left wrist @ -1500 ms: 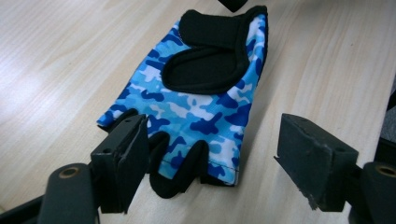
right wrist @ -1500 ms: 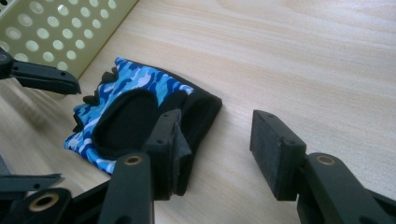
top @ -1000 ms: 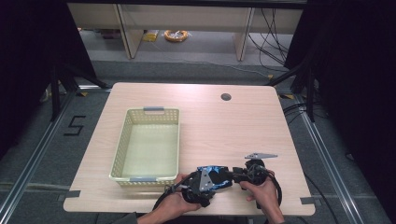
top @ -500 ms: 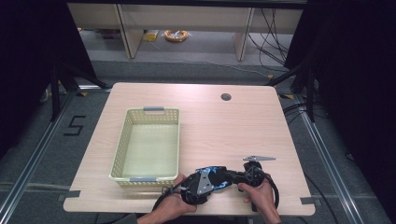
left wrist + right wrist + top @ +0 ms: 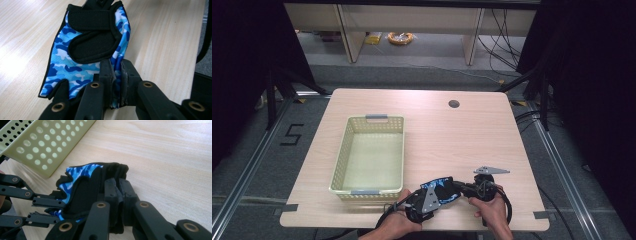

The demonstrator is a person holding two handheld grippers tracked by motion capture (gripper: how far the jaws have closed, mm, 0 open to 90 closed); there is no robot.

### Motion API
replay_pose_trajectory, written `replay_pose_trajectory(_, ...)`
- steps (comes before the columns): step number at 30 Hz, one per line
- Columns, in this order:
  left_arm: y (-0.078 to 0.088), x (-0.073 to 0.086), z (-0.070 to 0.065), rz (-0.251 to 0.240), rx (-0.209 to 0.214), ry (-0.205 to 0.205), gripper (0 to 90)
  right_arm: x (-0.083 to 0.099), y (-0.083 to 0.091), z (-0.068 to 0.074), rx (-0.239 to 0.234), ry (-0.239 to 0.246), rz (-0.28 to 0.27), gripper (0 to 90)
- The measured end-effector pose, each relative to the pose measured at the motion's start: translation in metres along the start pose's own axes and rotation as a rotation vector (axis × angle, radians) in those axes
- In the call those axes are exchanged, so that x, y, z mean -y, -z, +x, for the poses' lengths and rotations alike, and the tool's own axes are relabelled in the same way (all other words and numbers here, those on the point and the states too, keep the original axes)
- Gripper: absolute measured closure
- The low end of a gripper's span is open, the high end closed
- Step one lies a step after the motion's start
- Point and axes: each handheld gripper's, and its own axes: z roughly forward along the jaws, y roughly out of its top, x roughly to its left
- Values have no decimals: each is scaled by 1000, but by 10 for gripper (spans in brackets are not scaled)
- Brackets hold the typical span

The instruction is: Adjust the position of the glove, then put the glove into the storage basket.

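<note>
A blue camouflage glove (image 5: 439, 188) with black trim and a black strap lies on the wooden table (image 5: 437, 135) near its front edge. My left gripper (image 5: 435, 196) comes at it from the lower left. Its jaws have just been closing and are shut on the glove's blue edge (image 5: 116, 75), while the rest of the glove (image 5: 85, 45) spreads flat ahead. My right gripper (image 5: 466, 188) reaches in from the right. Its jaws have also just been closing and pinch the black cuff (image 5: 117, 187) of the glove (image 5: 82, 173). The left gripper (image 5: 42, 210) stands at the glove's far side.
A pale yellow perforated basket (image 5: 341, 155) stands left of centre, its near corner (image 5: 45, 145) close to the glove. A round cable hole (image 5: 454, 104) sits at the table's back right. Shelves and cables lie on the floor beyond the table.
Both hands and the glove remain near the front edge. The left hand has shifted slightly; the right has kept still.
</note>
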Motion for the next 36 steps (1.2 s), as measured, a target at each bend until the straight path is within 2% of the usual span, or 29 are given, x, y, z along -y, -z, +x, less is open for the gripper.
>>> replay_pose_trajectory(2, 0, 0, 0, -2, 0, -2, 805, 0, 0, 1, -13, 3, -8, 867)
replay_pose_trajectory(3, 2, 0, 2, 13, -7, -34, 806, 0, -1, 1, -15, 2, -9, 867)
replay_pose_trajectory(5, 2, 1, 2, 12, -10, -21, 807, 1, -1, 1, -14, -2, -9, 867)
replay_pose_trajectory(6, 2, 0, 0, -9, -1, -3, 809, 1, 0, 2, -22, -4, -11, 867)
replay_pose_trajectory(7, 4, 0, 2, -3, -5, -24, 810, 1, 0, 2, -22, -5, -13, 867)
replay_pose_trajectory(8, 4, 0, 2, -3, -5, -24, 811, 1, 1, 5, -20, -41, -6, 867)
replay_pose_trajectory(9, 3, 0, 2, -13, -2, -2, 811, 1, 1, 5, -20, -41, -6, 867)
replay_pose_trajectory(11, 5, 1, 3, -5, -2, -11, 811, 0, 1, 4, -21, 4, -17, 867)
replay_pose_trajectory(13, 6, 1, 3, -1, -5, -17, 812, 0, 1, 4, -16, 8, -12, 867)
replay_pose_trajectory(14, 6, 1, 1, -17, 0, 4, 813, 1, 1, 7, -32, -18, -12, 867)
replay_pose_trajectory(16, 7, 1, 0, -17, 2, 4, 814, 0, 2, 7, -29, -11, -13, 867)
replay_pose_trajectory(17, 8, 1, 2, -4, -6, -16, 814, 0, 2, 7, -17, -6, -13, 867)
replay_pose_trajectory(18, 9, -1, 1, -25, 0, -17, 815, -1, 6, 9, -40, -17, -24, 867)
replay_pose_trajectory(19, 9, -1, 0, -37, 3, 7, 815, -2, 7, 10, -40, -15, -23, 867)
replay_pose_trajectory(20, 9, -1, 0, -37, 3, 7, 816, -3, 8, 8, -47, 14, -42, 868)
replay_pose_trajectory(21, 11, -2, 0, -43, 4, 6, 817, -4, 10, 12, -31, -10, -31, 868)
replay_pose_trajectory(22, 12, -3, 0, -35, 1, -1, 817, -4, 11, 12, -42, -6, -37, 868)
replay_pose_trajectory(23, 13, -4, 2, -37, -2, -25, 818, -5, 12, 9, -18, 36, -42, 868)
replay_pose_trajectory(24, 14, -5, 1, -43, 1, -1, 818, -5, 13, 11, -41, 21, -53, 868)
replay_pose_trajectory(28, 19, -8, 0, -49, -4, -20, 819, -6, 20, 14, -44, 15, -64, 868)
replay_pose_trajectory(31, 23, -11, 0, -68, -1, -13, 819, -7, 25, 20, -51, -7, -77, 869)
replay_pose_trajectory(33, 30, -16, 1, -65, 0, -25, 819, -9, 30, 23, -51, 3, -89, 869)
replay_pose_trajectory(34, 32, -18, 0, -73, 1, -20, 820, -10, 32, 22, -55, 32, -101, 869)
replay_pose_trajectory(35, 36, -20, 1, -67, -1, -36, 820, -12, 38, 30, -63, 0, -110, 869)
replay_pose_trajectory(36, 42, -24, 0, -80, -3, -47, 819, -13, 39, 29, -57, 40, -127, 869)
